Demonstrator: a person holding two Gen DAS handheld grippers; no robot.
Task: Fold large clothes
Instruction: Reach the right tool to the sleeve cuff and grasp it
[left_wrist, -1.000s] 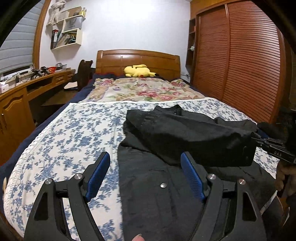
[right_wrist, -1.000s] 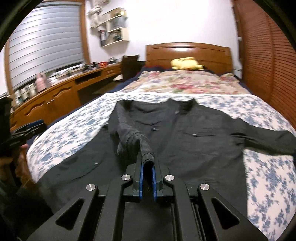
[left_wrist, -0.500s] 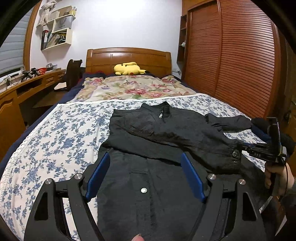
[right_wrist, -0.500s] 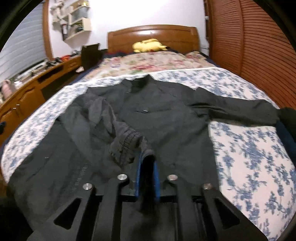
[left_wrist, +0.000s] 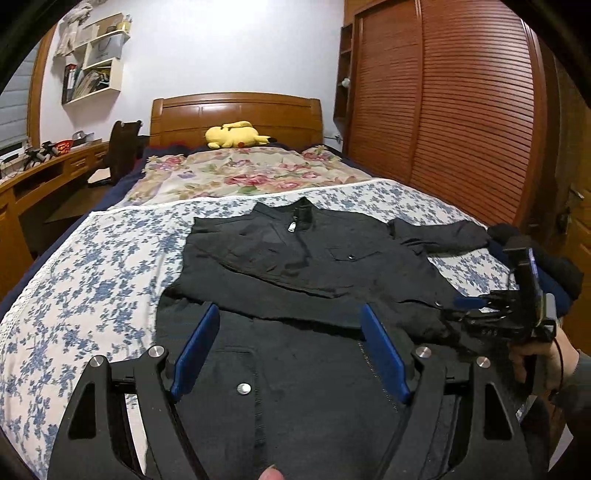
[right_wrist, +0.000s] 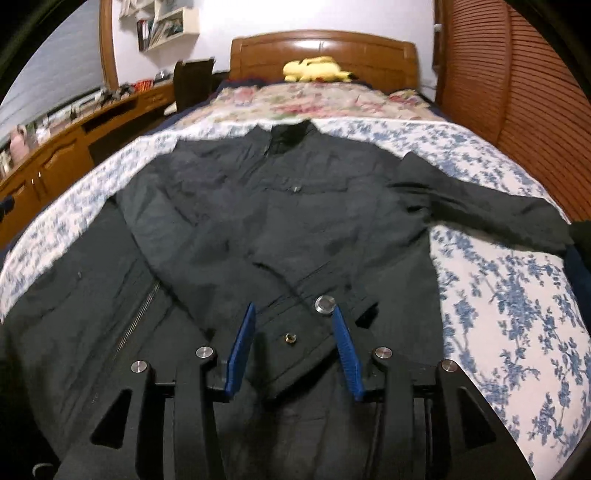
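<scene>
1. Jacket: spread on the bed, frame centre; one sleeve folded across its front.
2. Left gripper: spread, empty.
3. Right gripper: jaws just opening; cuff between them, apparently released.

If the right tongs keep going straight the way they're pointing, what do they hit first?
Most likely the folded sleeve of the black jacket, lying just ahead of the open right tongs, whose jaws have just been opening with the cuff loose between them. Depth is hard to judge.
</scene>
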